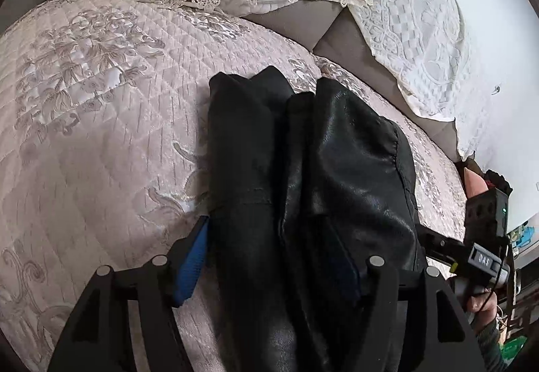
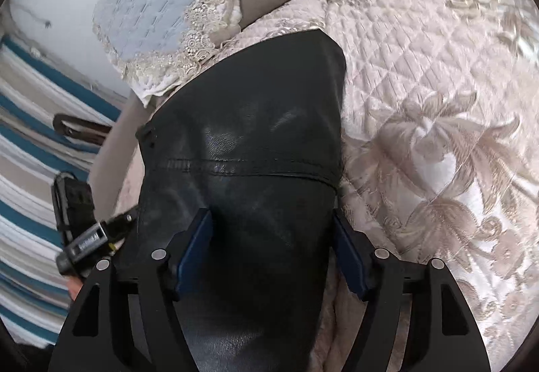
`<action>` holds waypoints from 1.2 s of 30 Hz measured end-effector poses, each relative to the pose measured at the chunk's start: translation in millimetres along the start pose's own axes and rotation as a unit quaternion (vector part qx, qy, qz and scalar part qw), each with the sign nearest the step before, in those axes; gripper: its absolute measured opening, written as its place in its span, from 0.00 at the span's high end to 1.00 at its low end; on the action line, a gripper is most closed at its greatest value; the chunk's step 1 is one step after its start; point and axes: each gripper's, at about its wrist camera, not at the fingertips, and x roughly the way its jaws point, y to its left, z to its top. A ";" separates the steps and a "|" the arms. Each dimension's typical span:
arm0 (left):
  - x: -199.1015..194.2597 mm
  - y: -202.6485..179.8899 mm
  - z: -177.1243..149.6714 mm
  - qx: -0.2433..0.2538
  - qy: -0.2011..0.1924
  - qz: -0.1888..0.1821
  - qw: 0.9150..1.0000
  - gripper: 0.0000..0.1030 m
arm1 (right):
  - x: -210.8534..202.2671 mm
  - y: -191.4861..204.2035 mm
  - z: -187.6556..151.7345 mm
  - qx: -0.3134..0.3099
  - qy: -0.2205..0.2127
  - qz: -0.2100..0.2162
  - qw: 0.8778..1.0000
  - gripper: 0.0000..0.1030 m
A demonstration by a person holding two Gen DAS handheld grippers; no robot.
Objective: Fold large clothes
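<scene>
Left wrist view: black garment between both grippers' parted fingers, right pad half hidden.

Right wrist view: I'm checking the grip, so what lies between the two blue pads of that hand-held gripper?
In the right wrist view, the black leather-like garment runs between the open right hand-held gripper's blue pads, over the pink quilted cover.
</scene>
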 end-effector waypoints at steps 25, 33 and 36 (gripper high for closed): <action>-55.8 -24.4 24.3 0.072 -0.047 0.035 0.996 0.86 | -25.8 77.0 25.4 -0.071 -0.037 0.013 0.997 0.84; -64.2 6.3 82.3 0.073 -0.081 0.052 0.993 0.87 | 18.9 108.5 78.3 -0.095 -0.039 0.027 0.994 0.84; -54.4 25.8 107.8 0.068 -0.087 0.060 0.992 0.88 | 43.0 109.4 99.7 -0.096 -0.037 0.028 0.994 0.84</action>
